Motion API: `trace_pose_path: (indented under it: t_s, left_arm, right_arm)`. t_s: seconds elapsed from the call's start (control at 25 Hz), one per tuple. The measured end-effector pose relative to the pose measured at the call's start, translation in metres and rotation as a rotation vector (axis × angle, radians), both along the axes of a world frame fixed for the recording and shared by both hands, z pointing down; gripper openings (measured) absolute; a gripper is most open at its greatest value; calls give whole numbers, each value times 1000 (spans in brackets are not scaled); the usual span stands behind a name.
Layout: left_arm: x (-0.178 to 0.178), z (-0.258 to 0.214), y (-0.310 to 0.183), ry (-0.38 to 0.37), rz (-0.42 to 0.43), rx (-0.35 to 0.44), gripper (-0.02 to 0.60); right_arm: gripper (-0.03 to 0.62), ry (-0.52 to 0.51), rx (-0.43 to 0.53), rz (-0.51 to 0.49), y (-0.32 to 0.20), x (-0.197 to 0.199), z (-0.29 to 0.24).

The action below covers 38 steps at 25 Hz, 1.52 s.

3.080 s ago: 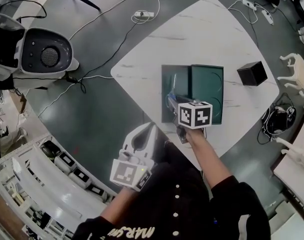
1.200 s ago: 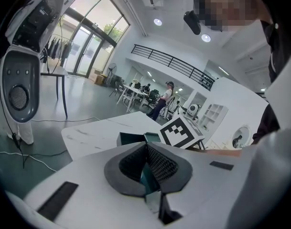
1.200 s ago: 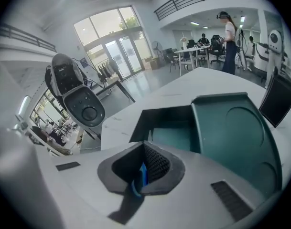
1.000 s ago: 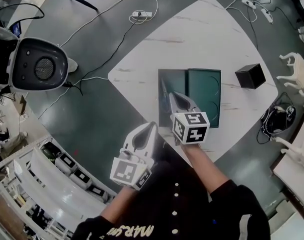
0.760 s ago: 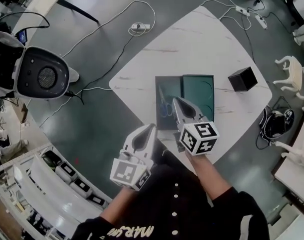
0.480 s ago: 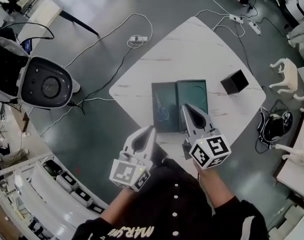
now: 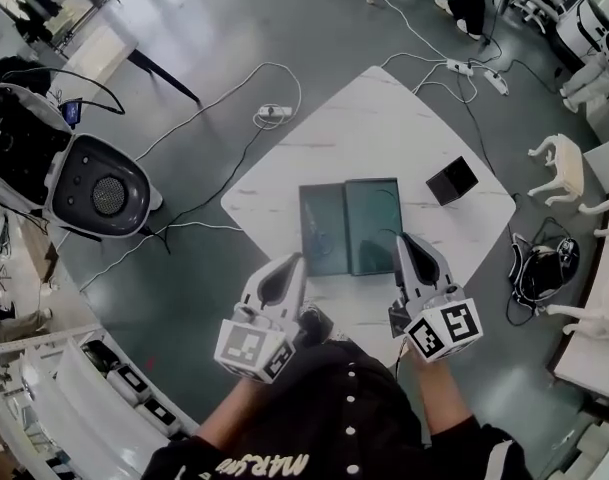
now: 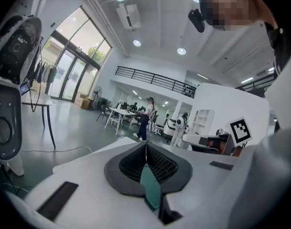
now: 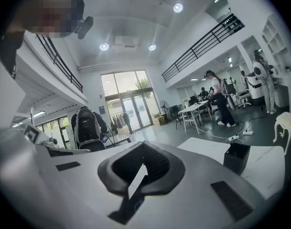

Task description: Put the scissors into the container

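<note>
The scissors (image 7: 320,236) lie in the left half of the open dark-green container (image 7: 374,223) at the centre of the frame, with nothing over them. A black box (image 7: 451,180) stands apart at its upper right. The left gripper (image 7: 293,261) and the right gripper (image 7: 408,240) sit low in the frame by the table's near edge, both clenched and empty. Three seconds ago the right one hung over the container. The white marbled table (image 7: 384,108) stands on a grey floor with cables and a power strip (image 7: 272,111).
</note>
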<state>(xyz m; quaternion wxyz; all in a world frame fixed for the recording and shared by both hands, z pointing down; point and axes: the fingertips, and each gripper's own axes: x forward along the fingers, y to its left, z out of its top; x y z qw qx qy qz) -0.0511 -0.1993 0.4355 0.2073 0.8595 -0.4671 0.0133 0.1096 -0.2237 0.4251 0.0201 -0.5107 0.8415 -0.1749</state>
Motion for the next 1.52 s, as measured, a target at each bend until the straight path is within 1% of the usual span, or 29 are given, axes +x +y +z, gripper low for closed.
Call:
trace_pose_path:
  t_s: [0.2,0.44,0.84,1.16,1.32,1.4,1.52]
  left_arm:
    - [1,-21,6,-13,4,52,26]
    - [-8,-42,10,-24,-10,101,26]
    - [-15,-64,22,-43,-28,175,26]
    - [-14,-67,32,-54,-20,195,26]
    - [-12,-64,37,-107,-19,226,26]
    - [-13,-63,39,-127,-22,235,26]
    - [-23,-70,43,-138,-27,241,26]
  right_arm:
    - [12,17,57,62,18,26,-24]
    - [12,31,134,121,42,48,-52]
    - [12,52,198,214,80,80,-65]
    - [12,122,229,233,92,79,-73]
    - [12,193,248,234,96,77,-71]
    - [12,209,252,230,98,74,-70]
    - [12,222,251,225,100,63,-77]
